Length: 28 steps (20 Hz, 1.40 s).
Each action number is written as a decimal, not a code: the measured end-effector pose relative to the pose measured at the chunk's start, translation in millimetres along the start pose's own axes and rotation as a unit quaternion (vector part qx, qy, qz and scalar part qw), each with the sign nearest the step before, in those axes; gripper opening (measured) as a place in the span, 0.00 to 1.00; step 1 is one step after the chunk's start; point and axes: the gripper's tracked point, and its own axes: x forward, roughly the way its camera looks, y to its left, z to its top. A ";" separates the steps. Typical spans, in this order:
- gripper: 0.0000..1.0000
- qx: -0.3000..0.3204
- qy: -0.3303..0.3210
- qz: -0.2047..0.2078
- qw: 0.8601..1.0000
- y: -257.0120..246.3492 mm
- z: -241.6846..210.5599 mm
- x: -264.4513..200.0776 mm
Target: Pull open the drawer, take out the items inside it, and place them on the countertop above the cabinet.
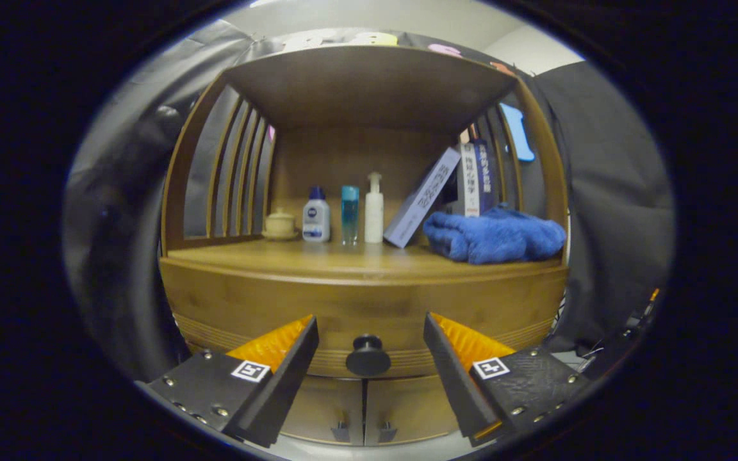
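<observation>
A wooden cabinet faces me with its drawer (pixel 362 307) closed flush. A round dark knob (pixel 368 356) sticks out of the drawer front. My gripper (pixel 369 333) is open, one finger on each side of the knob, and neither finger touches it. The countertop (pixel 343 256) above the drawer is a wooden shelf under a roof. What lies inside the drawer is hidden.
On the countertop stand a small lidded jar (pixel 279 225), three bottles (pixel 347 214), leaning books (pixel 452 192) and a blue towel (pixel 494 235) at the right. Two lower doors (pixel 362 410) with small handles sit beneath the drawer. Slatted side walls close in the shelf.
</observation>
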 end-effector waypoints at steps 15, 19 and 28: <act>0.43 -0.015 -0.009 0.009 1.000 6.7 -1.8 26.7; 0.43 -0.016 -0.033 0.002 0.999 7.0 0.8 25.8; 0.24 0.018 0.007 0.040 0.999 7.6 -3.2 17.8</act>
